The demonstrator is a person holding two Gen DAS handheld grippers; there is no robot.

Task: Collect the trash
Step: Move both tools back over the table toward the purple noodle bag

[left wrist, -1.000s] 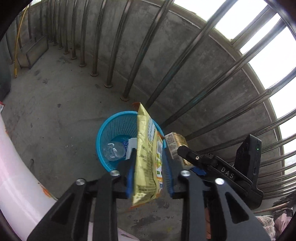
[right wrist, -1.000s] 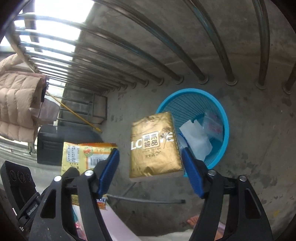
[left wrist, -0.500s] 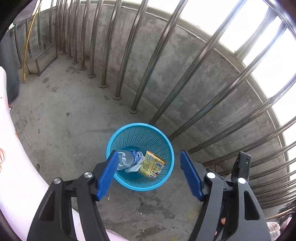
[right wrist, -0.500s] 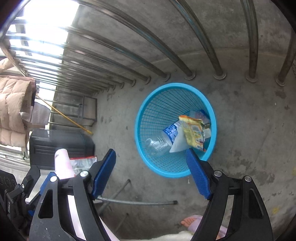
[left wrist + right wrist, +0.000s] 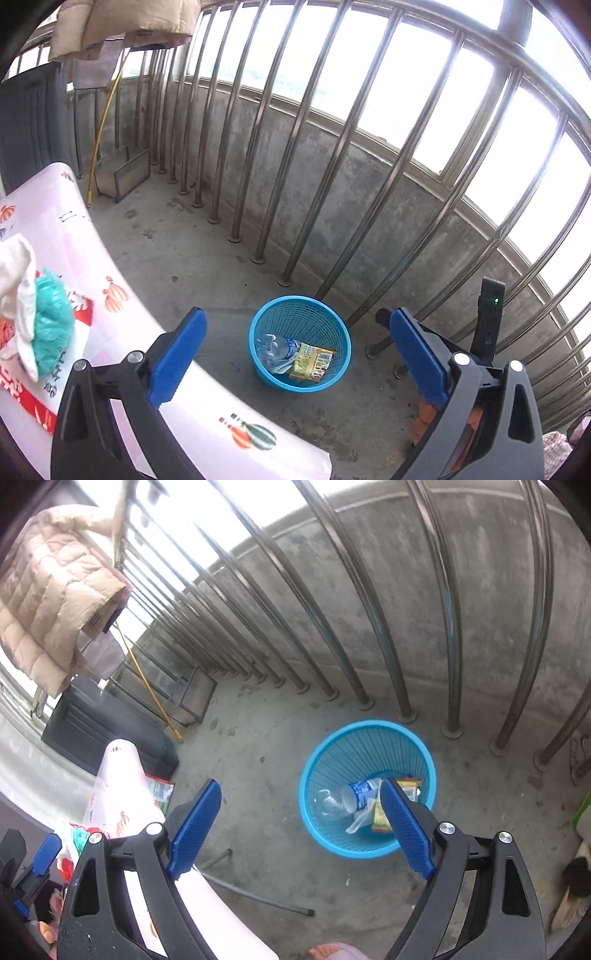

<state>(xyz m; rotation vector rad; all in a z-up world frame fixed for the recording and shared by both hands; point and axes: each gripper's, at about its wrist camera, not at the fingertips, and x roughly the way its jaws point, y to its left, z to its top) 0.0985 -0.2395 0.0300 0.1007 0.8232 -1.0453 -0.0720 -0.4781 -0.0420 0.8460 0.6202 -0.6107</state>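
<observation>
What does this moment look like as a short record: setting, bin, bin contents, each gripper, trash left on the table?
setting: concrete balcony floor beside metal railing bars
bin: blue mesh basket standing on the floor
bin contents: clear plastic bottle, yellow snack packet, white scrap
left gripper: jaws opening, nothing between them
right gripper: jaws opening, nothing between them
table: teal crumpled bag and white wrapper remain

Ahead of the fingers stand shiny metal bars (image 5: 266, 155) on a low grey wall (image 5: 480, 602). Bright daylight shines through onto the grey floor (image 5: 207, 266).
</observation>
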